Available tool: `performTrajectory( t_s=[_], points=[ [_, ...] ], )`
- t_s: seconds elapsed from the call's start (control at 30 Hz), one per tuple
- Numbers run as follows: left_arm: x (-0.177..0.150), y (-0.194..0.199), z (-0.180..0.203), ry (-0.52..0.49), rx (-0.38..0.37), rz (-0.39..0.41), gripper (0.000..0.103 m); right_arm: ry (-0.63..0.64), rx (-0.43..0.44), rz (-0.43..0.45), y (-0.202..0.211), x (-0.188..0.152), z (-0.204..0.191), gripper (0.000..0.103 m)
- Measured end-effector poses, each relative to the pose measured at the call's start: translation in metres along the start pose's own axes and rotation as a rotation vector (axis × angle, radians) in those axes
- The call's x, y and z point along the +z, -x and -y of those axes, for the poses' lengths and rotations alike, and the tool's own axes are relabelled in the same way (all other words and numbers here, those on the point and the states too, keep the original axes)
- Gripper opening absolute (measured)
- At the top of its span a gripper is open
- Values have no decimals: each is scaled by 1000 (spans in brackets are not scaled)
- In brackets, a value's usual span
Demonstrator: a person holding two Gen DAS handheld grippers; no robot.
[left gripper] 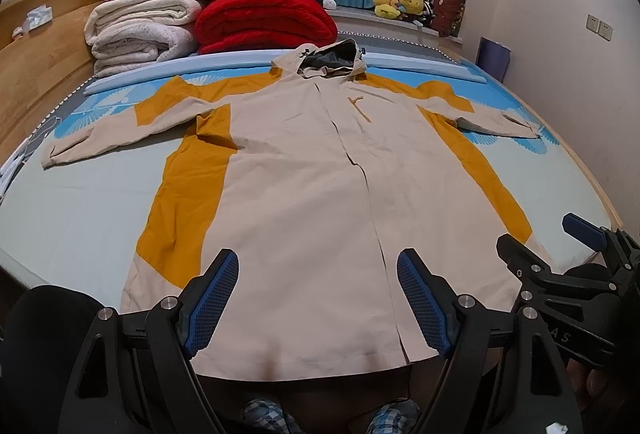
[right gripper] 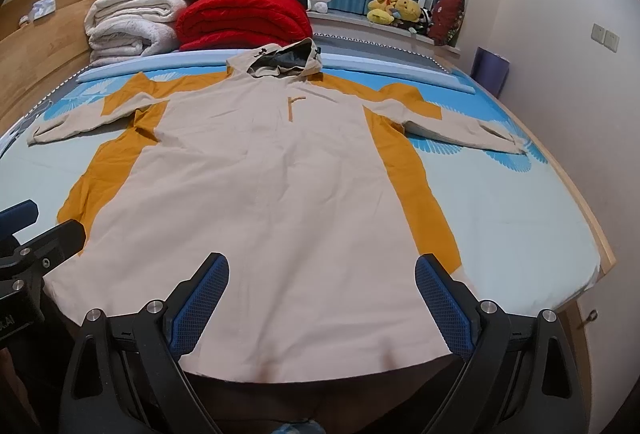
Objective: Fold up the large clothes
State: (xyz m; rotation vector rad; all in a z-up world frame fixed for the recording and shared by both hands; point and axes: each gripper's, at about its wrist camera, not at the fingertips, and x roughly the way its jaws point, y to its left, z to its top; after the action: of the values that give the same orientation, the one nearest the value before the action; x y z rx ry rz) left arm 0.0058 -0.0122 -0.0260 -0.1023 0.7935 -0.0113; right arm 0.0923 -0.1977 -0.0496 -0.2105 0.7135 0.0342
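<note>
A large beige hooded jacket [left gripper: 304,178] with mustard-yellow side panels lies flat and face up on the bed, sleeves spread to both sides, hood at the far end. It fills the right wrist view [right gripper: 272,194] too. My left gripper [left gripper: 318,266] is open and empty, hovering above the jacket's hem. My right gripper [right gripper: 322,270] is open and empty above the hem, further right. The right gripper also shows at the right edge of the left wrist view [left gripper: 560,254], and the left gripper at the left edge of the right wrist view [right gripper: 36,234].
Folded white blankets [left gripper: 136,30] and a red quilt [left gripper: 264,22] are stacked at the head of the bed, beside a wooden headboard [left gripper: 44,74]. Plush toys [left gripper: 400,4] sit on the window ledge before blue curtains. The bed's wooden edge [right gripper: 592,218] runs along the right.
</note>
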Motion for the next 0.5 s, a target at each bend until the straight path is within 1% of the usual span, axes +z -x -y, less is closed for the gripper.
performTrajectory(
  t_s=[0.1, 0.13, 0.2, 0.27, 0.3, 0.37, 0.4, 0.47, 0.5],
  points=[
    [-1, 0, -1, -1, 0, -1, 76, 0, -2, -2, 0, 0, 1, 94],
    [-1, 0, -1, 0, -1, -1, 74, -1, -3, -3, 0, -1, 2, 94],
    [-1, 0, -1, 1, -4, -2, 69, 0, -4, -4, 1, 0, 3, 93],
    [0, 0, -1, 1, -8, -6, 61, 0, -3, -2, 1, -1, 4, 93],
    [0, 0, -1, 2, -12, -10, 59, 0, -1, -2, 1, 0, 3, 92],
    [1, 1, -1, 1, -18, -13, 52, 0, 4, 4, 1, 0, 4, 90],
    [2, 2, -1, -4, -19, -15, 50, -1, 6, 6, 1, 0, 5, 89],
    [4, 4, 1, -17, -11, -19, 43, -5, 12, 4, 1, 1, 6, 87],
    [5, 6, 3, -26, 3, -23, 41, -9, 11, 3, 1, 1, 6, 86]
  ],
)
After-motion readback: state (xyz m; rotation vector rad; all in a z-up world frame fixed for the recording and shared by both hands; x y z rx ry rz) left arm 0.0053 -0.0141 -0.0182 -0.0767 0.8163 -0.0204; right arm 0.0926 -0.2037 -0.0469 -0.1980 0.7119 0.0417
